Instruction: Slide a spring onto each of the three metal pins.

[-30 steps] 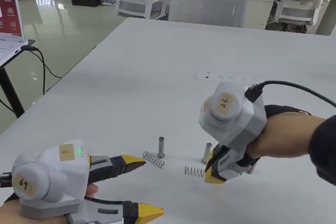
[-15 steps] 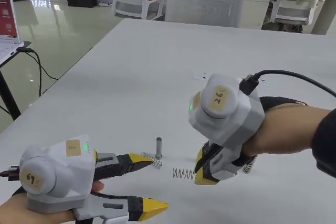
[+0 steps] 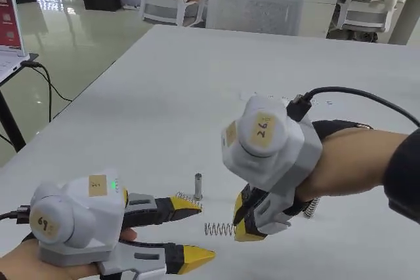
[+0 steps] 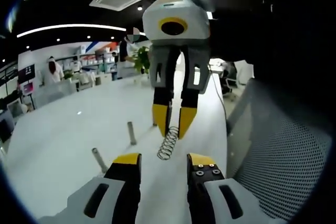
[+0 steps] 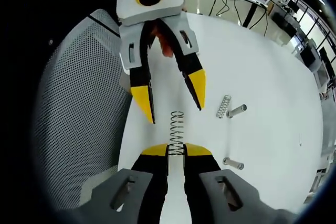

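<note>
Right tool [image 3: 246, 225] is pinched shut on one end of a spring [image 3: 218, 229]. The rest of the coil sticks out sideways, low over the white counter [image 3: 197, 83], and I honestly can't tell if it's touching. Left tool [image 3: 195, 229] sits just across from it with its jaws spread apart and nothing in them, and the spring's free end points into that gap. One pin [image 3: 198, 185] stands upright just behind, with a second spring [image 3: 186, 196] lying at its foot. The right gripper view shows a second pin [image 5: 232, 163] close by.

My worry is that the spring is only held by its tip. It'll probably flop or kink when it's tipped up over a pin, or ping out of the jaws if squeezed harder. The pins also look free-standing, so a bump from either tool could knock one over.
</note>
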